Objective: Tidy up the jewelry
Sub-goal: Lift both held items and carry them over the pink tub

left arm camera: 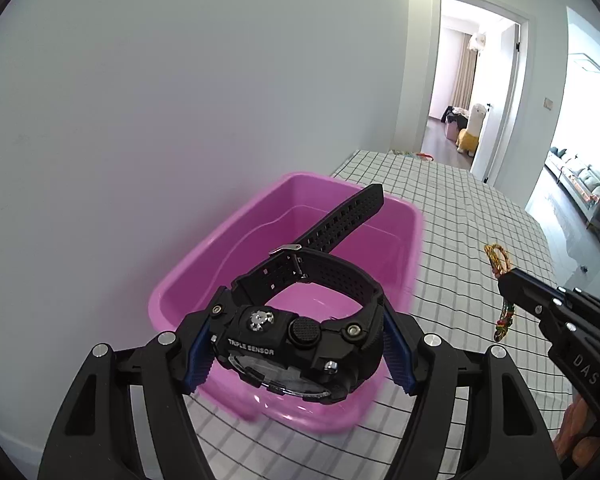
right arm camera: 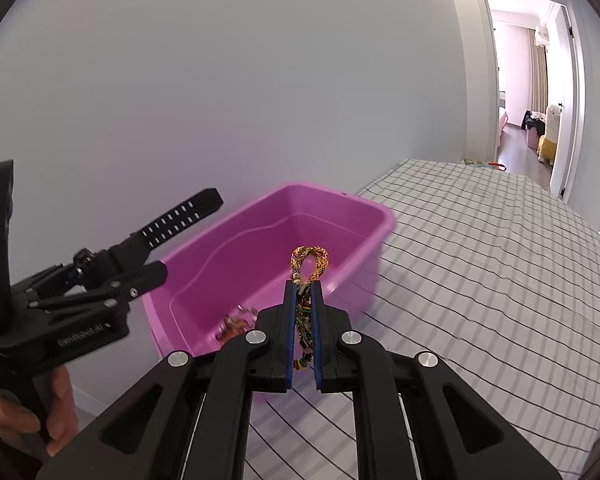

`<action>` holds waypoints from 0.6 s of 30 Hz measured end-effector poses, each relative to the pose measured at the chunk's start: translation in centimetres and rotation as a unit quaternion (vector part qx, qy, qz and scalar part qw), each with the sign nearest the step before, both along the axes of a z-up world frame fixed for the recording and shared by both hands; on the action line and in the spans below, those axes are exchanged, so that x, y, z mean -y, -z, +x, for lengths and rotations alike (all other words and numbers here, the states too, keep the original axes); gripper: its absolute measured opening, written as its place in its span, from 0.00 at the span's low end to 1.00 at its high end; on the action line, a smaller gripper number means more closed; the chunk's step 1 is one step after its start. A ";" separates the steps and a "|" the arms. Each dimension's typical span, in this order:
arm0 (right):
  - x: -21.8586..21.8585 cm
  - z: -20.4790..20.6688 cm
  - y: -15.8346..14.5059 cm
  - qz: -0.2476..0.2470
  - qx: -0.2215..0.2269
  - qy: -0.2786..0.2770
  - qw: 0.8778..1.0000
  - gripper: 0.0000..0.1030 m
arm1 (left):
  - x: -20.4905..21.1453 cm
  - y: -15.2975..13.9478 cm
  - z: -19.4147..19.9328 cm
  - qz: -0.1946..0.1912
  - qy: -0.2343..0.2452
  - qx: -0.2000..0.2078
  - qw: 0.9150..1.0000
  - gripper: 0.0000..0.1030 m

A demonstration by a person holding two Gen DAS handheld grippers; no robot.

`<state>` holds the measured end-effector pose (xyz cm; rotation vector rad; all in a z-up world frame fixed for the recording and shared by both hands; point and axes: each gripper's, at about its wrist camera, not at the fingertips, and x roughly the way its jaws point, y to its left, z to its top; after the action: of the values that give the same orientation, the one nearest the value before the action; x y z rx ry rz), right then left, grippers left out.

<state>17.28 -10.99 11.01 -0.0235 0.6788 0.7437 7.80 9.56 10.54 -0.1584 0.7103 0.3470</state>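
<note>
Jewelry is held in both grippers above a table covered by a checked cloth [left arm camera: 480, 216]. A black digital watch [left arm camera: 296, 344] is clamped by its case between the blue pads of the left gripper [left arm camera: 300, 344], its buckled strap looped ahead and the free strap end sticking out over the pink plastic bin [left arm camera: 204, 280]. A braided multicoloured bracelet [right arm camera: 306, 304] is pinched between the nearly closed pads of the right gripper [right arm camera: 303, 336], its golden loop standing above the fingertips and the rest hanging down between them.

The bin stands at the table's wall-side edge, and something small and blurred is seen on its floor. Both pieces are judged to be short of the bin's opening.

The watch is judged fairly heavy and rigid at the case, so the case is the sound place to grip; the rubbery strap would flex. The bracelet is judged light and limp, easily snagged on the pads when released.
</note>
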 end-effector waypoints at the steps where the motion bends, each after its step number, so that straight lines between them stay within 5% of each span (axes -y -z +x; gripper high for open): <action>1: -1.2 0.6 0.2 -0.001 -0.004 -0.001 1.000 0.07 | -1.2 0.5 0.8 -0.005 0.002 -0.005 1.000 0.65; 18: -11.8 8.2 6.2 -0.046 -0.108 -0.003 0.993 0.07 | -7.2 7.1 7.8 -0.040 0.010 -0.072 0.997 0.66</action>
<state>25.44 0.80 4.76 -0.0295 0.9190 0.7266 15.65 16.78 3.40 -0.2047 0.8675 0.3133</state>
